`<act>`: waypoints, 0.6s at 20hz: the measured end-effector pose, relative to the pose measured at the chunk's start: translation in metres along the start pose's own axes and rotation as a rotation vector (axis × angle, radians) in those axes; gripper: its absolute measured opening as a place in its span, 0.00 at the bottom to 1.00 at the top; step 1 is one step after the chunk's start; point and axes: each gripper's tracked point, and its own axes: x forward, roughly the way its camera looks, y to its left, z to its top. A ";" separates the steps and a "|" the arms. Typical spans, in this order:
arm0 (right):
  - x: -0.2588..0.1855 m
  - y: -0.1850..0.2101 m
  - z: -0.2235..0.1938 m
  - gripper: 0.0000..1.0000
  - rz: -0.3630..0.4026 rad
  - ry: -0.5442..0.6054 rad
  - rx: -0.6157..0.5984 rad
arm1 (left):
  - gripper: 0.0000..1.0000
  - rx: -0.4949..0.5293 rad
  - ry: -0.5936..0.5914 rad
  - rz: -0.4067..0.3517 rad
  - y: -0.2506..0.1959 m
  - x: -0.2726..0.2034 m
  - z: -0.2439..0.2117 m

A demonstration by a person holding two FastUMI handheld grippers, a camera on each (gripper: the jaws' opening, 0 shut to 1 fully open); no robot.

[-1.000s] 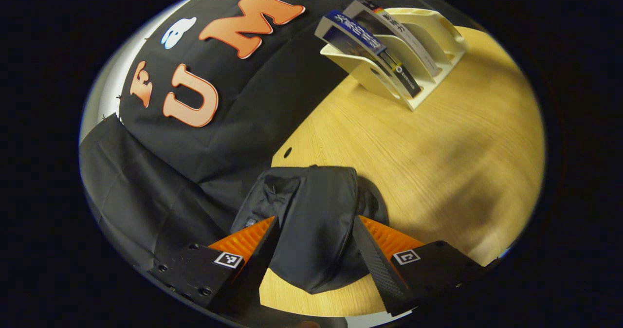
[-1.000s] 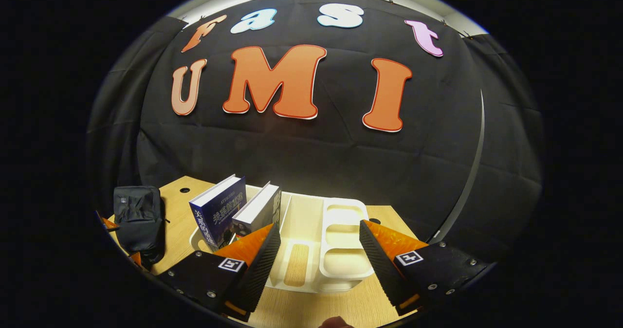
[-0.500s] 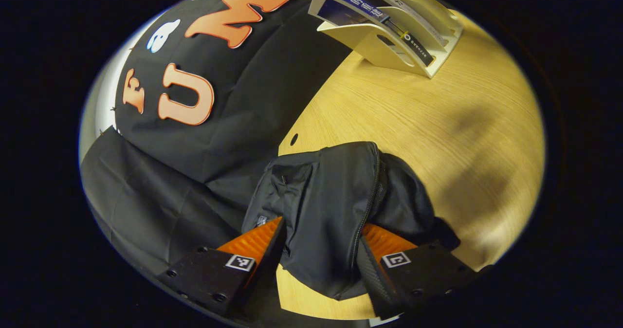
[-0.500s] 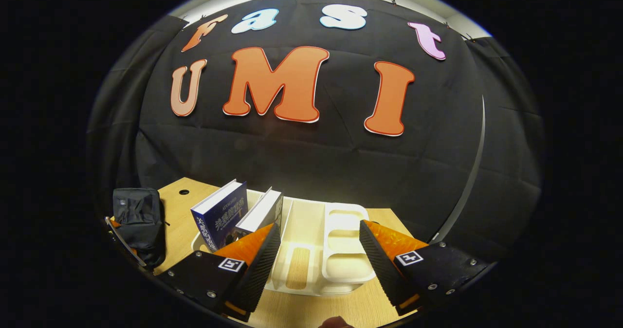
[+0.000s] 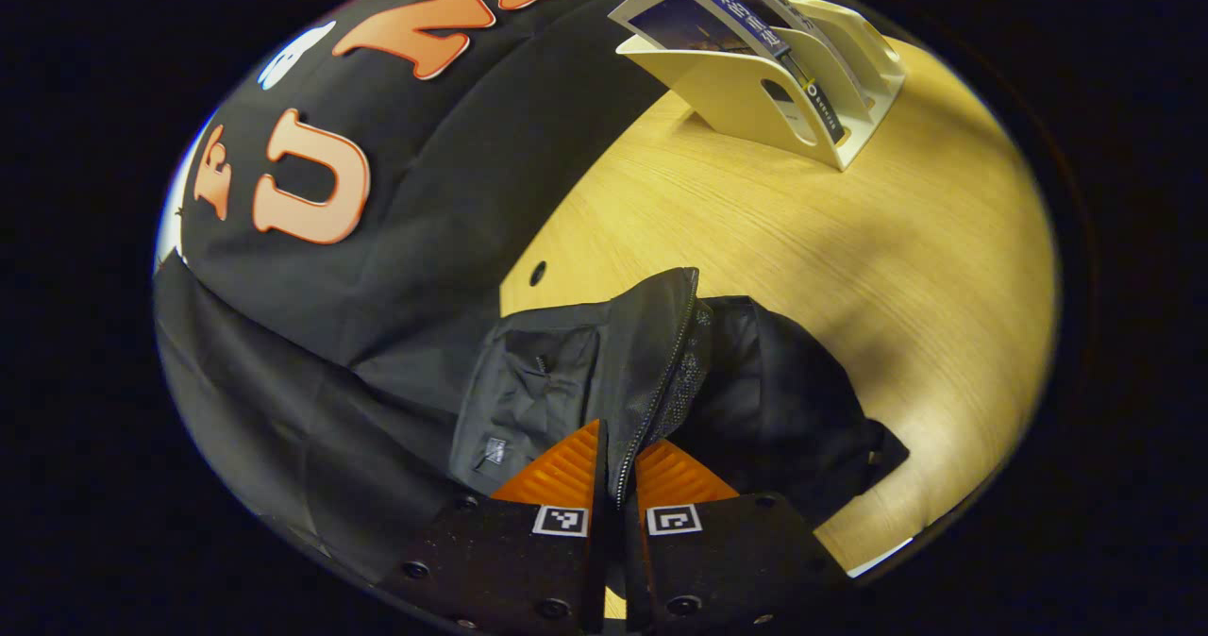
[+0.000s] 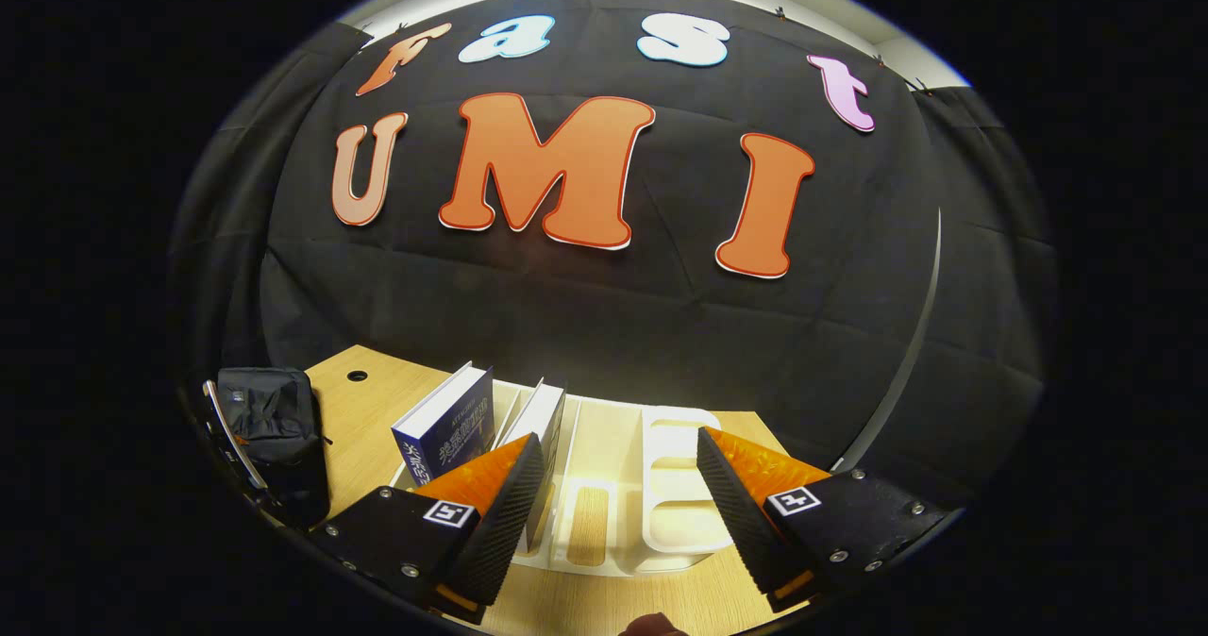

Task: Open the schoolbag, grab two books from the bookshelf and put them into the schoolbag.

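Left gripper (image 5: 620, 471): clenched on the zipper edge of the black schoolbag (image 5: 604, 372), both fingers pressing the fabric flap between them. The schoolbag lies on the wooden desk (image 5: 849, 240) near the booth's black cloth wall, its flap raised.

Right gripper (image 6: 613, 485): released, jaws spread wide, holding nothing, poised just before the white bookshelf (image 6: 670, 523). Two books stand tilted in the bookshelf's left slots: a blue book (image 6: 448, 424) and a second book (image 6: 540, 414) beside it. The schoolbag sits well apart at far left.
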 end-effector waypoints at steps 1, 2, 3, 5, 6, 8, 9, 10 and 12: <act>0.000 0.004 0.002 0.97 0.000 0.006 -0.003 | 0.08 -0.007 -0.004 -0.023 0.006 -0.001 0.001; 0.000 0.008 0.004 0.97 -0.002 0.012 -0.008 | 0.08 -0.008 -0.009 -0.050 0.012 -0.005 0.005; 0.000 0.012 0.006 0.97 0.001 0.016 -0.010 | 0.08 -0.007 -0.022 -0.073 0.018 -0.006 0.009; 0.001 0.025 0.014 0.97 0.013 0.022 -0.008 | 0.07 -0.021 -0.029 -0.127 0.031 -0.012 0.013; 0.001 0.033 0.018 0.97 0.024 0.026 -0.009 | 0.07 -0.027 -0.039 -0.147 0.040 -0.014 0.016; 0.002 0.046 0.027 0.97 0.039 0.025 -0.032 | 0.06 -0.017 -0.054 -0.174 0.057 -0.020 0.018; 0.003 0.053 0.031 0.96 0.050 0.029 -0.043 | 0.06 -0.011 -0.062 -0.188 0.064 -0.023 0.020; 0.004 0.060 0.034 0.97 0.063 0.038 -0.048 | 0.06 -0.007 -0.067 -0.206 0.071 -0.024 0.021; 0.005 0.071 0.041 0.97 0.086 0.055 -0.062 | 0.05 -0.004 -0.080 -0.242 0.082 -0.027 0.021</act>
